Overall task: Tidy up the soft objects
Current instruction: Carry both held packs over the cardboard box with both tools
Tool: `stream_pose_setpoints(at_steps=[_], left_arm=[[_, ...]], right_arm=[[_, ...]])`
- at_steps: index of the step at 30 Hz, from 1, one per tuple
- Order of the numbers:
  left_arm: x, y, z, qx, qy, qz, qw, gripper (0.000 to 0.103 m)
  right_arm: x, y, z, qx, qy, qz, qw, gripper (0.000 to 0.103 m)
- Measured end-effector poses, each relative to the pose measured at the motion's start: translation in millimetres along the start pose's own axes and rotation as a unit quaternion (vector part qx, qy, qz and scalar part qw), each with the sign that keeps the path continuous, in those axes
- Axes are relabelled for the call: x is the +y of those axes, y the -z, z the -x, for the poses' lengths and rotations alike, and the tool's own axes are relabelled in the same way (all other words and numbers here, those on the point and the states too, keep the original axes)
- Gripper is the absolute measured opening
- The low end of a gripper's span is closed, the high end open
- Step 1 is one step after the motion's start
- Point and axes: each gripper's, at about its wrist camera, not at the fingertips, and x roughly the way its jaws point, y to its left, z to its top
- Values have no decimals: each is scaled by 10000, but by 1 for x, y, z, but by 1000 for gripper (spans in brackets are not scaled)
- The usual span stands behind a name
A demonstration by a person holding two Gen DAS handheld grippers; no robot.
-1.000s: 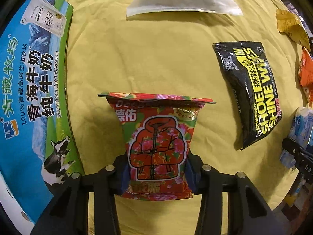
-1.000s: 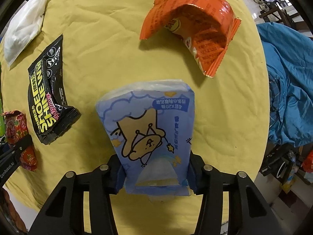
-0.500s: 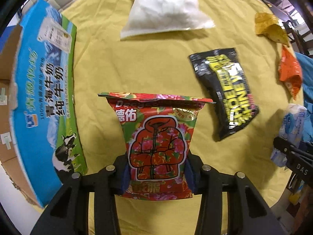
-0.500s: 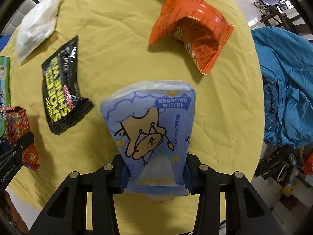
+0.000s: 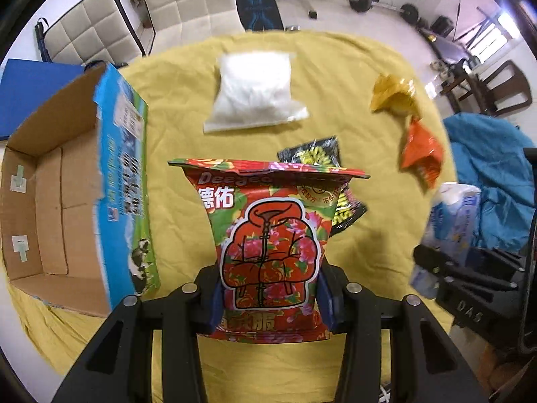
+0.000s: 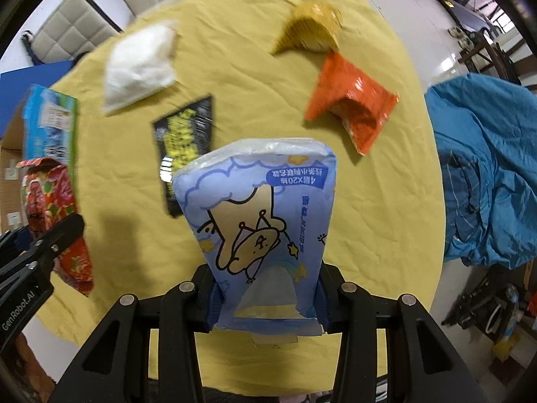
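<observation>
My left gripper (image 5: pixel 268 297) is shut on a red flowered wipes pack (image 5: pixel 268 235) and holds it above the yellow table (image 5: pixel 174 141). My right gripper (image 6: pixel 266 297) is shut on a blue cartoon tissue pack (image 6: pixel 258 221), also held above the table. An open cardboard milk box (image 5: pixel 60 194) stands at the left. On the cloth lie a white bag (image 5: pixel 255 94), a black shoe-wipes pack (image 6: pixel 184 137), a yellow bag (image 6: pixel 312 27) and an orange bag (image 6: pixel 352 100). The red pack also shows at the left of the right wrist view (image 6: pixel 50 208).
A blue cloth (image 6: pixel 486 174) is draped beside the table on the right. White padded chairs (image 5: pixel 94 30) stand behind the table. Gym weights (image 5: pixel 382 3) lie on the floor at the back.
Both grippers have risen high above the table with their packs. The view has widened: the box's open inside, the chairs and the floor now show.
</observation>
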Motion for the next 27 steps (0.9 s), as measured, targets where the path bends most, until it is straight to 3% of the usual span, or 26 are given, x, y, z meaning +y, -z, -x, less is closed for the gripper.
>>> stream_pose_setpoints(at_steps=[9,16,21,27], left_arm=[[67,-18,50,-543,276,174,9980,41],[134,-32,78,-757,321,321,9961,41],[199,-42,83,-722,313,412,9960,41],[268,-57,61,-433,319,531,9971,41]], right_arm=[[54,-3,61,-538,-396,302,9973,46],[120,-8,99,-841,-650,506,9930,46],[180,-15,112,-946,-854,547,9903,46],[265,-33,94,-814,-958,665,9898,46]])
